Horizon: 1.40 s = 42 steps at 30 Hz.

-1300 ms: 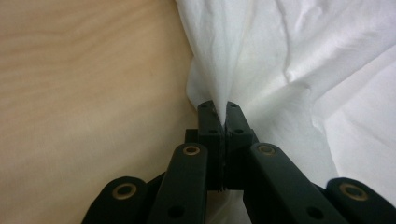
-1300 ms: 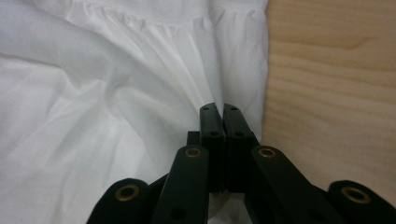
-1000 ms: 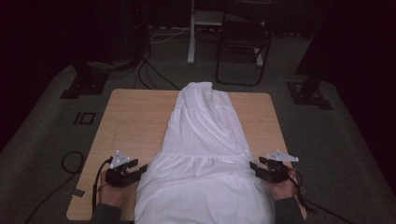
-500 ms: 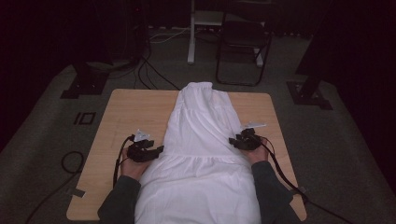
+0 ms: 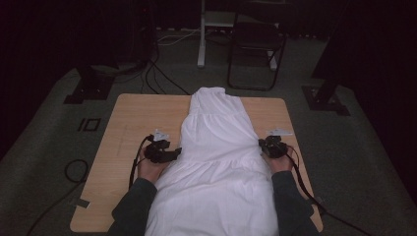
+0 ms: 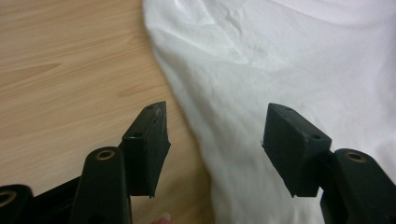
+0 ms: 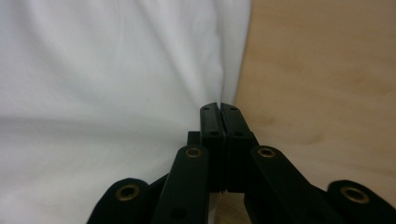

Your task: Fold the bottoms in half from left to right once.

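I've just pinched my right gripper [image 7: 219, 108] on the dress [image 5: 216, 162] hem at 3 o'clock, apparently catching cloth, while my left gripper [image 6: 212, 133], jaws opening, straddles the 9 o'clock edge, ungripped.

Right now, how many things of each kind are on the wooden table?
White dress: 1
Black grippers: 2, the left gripper and the right gripper
Hands: 2, the left hand and the right hand
Total: 5

Right gripper [image 7: 219, 108] jaws pressed together at edge of white garment [image 7: 107, 79], wooden table [image 7: 322, 79] alongside.
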Each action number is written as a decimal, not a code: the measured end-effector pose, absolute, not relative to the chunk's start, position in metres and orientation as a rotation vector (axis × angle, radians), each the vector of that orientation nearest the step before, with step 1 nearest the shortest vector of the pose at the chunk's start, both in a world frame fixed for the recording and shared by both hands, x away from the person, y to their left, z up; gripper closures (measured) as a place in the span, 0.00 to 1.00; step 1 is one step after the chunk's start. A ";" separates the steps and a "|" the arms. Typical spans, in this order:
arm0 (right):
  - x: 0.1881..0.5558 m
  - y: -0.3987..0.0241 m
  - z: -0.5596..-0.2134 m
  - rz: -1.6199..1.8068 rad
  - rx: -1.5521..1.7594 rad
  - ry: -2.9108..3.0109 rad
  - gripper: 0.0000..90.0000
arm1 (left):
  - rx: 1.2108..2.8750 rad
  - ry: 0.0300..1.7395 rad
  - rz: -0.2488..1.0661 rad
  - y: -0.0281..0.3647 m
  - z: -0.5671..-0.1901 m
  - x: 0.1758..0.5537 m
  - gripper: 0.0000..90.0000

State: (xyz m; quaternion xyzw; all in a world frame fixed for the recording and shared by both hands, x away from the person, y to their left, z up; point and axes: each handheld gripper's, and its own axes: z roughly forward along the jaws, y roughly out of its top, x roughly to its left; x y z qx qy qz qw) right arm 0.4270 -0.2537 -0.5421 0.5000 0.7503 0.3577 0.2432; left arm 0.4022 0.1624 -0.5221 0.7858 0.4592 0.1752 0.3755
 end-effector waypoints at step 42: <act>0.292 -0.236 -0.564 1.012 1.248 2.271 0.84 | 2.087 1.151 0.404 0.199 -0.553 0.285 0.80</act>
